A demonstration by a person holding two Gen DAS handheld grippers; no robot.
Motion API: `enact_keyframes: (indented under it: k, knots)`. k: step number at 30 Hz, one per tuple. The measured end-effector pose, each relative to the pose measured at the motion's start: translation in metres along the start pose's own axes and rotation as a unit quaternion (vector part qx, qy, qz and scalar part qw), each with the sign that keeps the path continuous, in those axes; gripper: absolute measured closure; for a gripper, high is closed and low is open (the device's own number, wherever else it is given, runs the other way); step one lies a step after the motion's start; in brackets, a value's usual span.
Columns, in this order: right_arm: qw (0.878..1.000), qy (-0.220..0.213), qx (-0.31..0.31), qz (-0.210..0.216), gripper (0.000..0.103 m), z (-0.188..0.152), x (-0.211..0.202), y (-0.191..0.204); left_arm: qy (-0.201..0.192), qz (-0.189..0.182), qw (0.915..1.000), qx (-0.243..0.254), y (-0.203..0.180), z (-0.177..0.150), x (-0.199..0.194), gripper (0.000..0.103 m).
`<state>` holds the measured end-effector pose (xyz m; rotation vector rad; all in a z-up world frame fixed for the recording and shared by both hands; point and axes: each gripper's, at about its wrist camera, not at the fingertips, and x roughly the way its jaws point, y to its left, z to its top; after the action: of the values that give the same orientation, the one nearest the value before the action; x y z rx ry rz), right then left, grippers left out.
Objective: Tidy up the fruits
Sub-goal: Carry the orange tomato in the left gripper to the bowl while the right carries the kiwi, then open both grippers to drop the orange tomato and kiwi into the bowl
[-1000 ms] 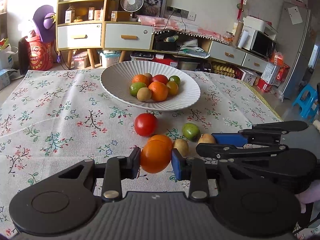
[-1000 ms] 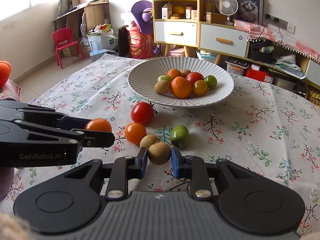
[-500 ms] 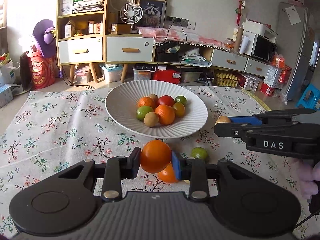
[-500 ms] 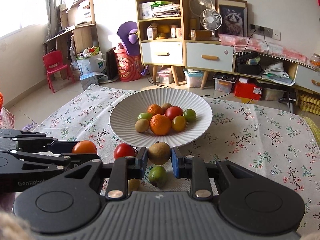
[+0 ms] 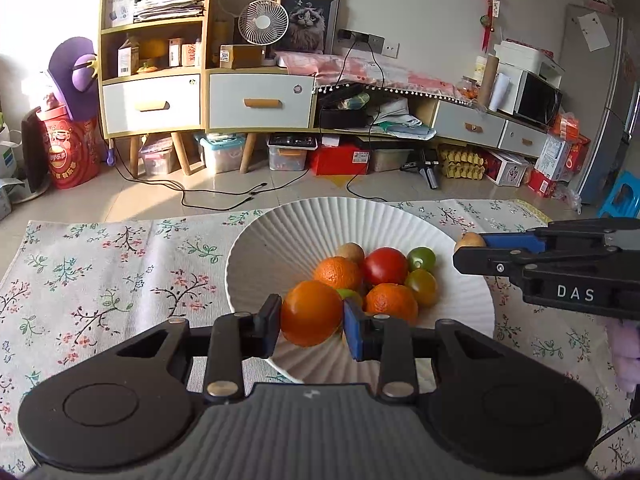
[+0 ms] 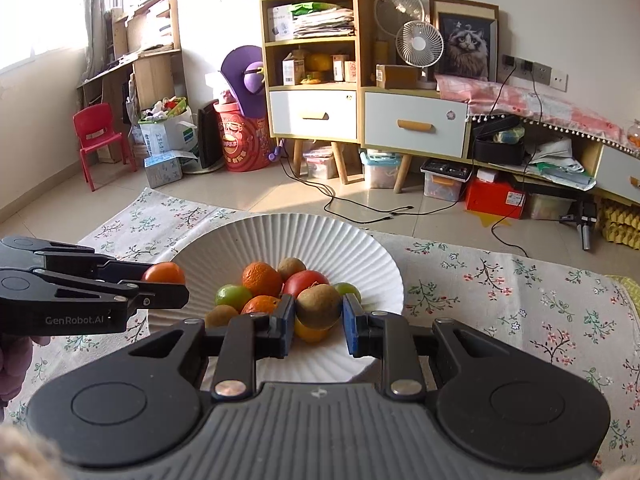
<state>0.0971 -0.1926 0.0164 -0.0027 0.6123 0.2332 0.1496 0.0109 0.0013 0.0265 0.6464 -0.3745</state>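
**A:** What does each tool hold?

**B:** The left tool [image 5: 312, 322] pinches an orange [image 5: 311, 312] between its two pads, squeezed across the widest part. The right tool [image 6: 319, 322] pinches a brown kiwi [image 6: 319, 306] the same way, at mid-girth. Both fruits hang above the near part of the white ridged plate [image 5: 280, 236], over the rim at 6 o'clock.

**A:** How will these fruits likely handle?

**B:** Judged by looks, the orange is light, round and firm, with a pebbled skin that should give the pads fair grip. The kiwi looks smaller and softer; too hard a squeeze might bruise it. Being round, either could roll once let go.

**A:** Where is the rest of the fruit?

**B:** At the plate's centre lies a heap: two more oranges [image 5: 338, 272], a red tomato [image 5: 385, 266], green and yellowish small fruits [image 5: 421, 258] and another kiwi [image 5: 350, 251]. In the right view, the left tool and its orange [image 6: 164, 273] stand at 9 o'clock of the heap.

**A:** Where should each fruit be released?

**B:** Probably low, in a gap beside the heap, so it settles rather than bounces. The plate rests on a bench with a flowered cloth [image 5: 100, 272].
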Motion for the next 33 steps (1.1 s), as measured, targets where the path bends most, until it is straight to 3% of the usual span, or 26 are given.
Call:
enact_keyframes:
  k: [9, 22, 29, 33]
  knots:
    - [1.0, 0.017, 0.018, 0.0, 0.08, 0.015, 0.04, -0.013, 0.024, -0.019, 0.9994, -0.016, 0.017, 0.008, 0.027, 0.08]
    - [0.997, 0.048, 0.064, 0.022, 0.08, 0.018, 0.065, -0.018, 0.019, -0.054, 0.998, -0.026, 0.023, 0.011, 0.03, 0.078]
    - [0.996, 0.042, 0.076, 0.028, 0.075, 0.021, 0.058, -0.017, 0.013, -0.051, 0.9983, -0.024, 0.018, 0.011, 0.022, 0.06]
    - [0.996, 0.041, 0.077, 0.023, 0.059, 0.019, 0.046, -0.02, 0.006, -0.041, 0.9986, -0.033, 0.018, 0.01, 0.01, 0.046]
